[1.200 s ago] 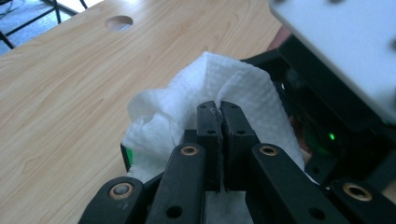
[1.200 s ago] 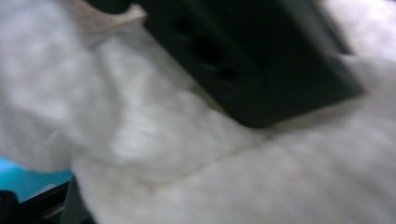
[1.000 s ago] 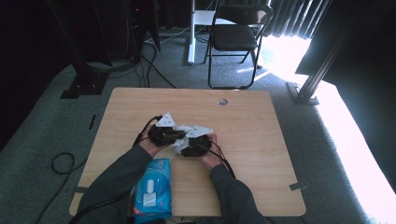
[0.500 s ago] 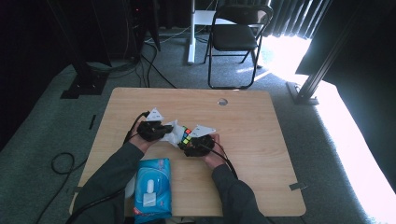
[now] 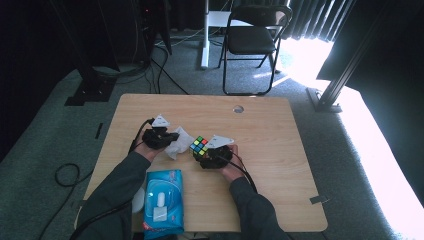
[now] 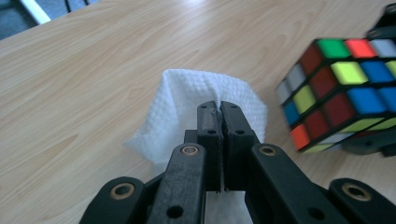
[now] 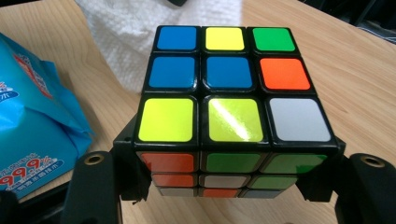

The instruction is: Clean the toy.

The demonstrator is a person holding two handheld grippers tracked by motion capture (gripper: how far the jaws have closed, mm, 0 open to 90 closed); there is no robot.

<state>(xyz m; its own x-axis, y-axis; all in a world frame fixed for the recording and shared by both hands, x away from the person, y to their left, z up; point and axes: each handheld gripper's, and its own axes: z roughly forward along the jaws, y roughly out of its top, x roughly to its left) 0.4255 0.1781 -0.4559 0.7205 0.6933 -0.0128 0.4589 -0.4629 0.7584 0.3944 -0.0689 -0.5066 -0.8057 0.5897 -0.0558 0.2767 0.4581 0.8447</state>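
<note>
My left gripper (image 6: 219, 122) is pressed together on a white wipe (image 6: 187, 100), and my right gripper (image 7: 229, 182) clamps a cube (image 7: 224, 93) by its sides, lifted just above the counter (image 5: 280, 125) near its centre. From the wipe, the cube sits at three o'clock, close but apart. The wipe pack (image 5: 162, 200) lies at six o'clock; I judge the wiping not yet begun, with every face left.
</note>
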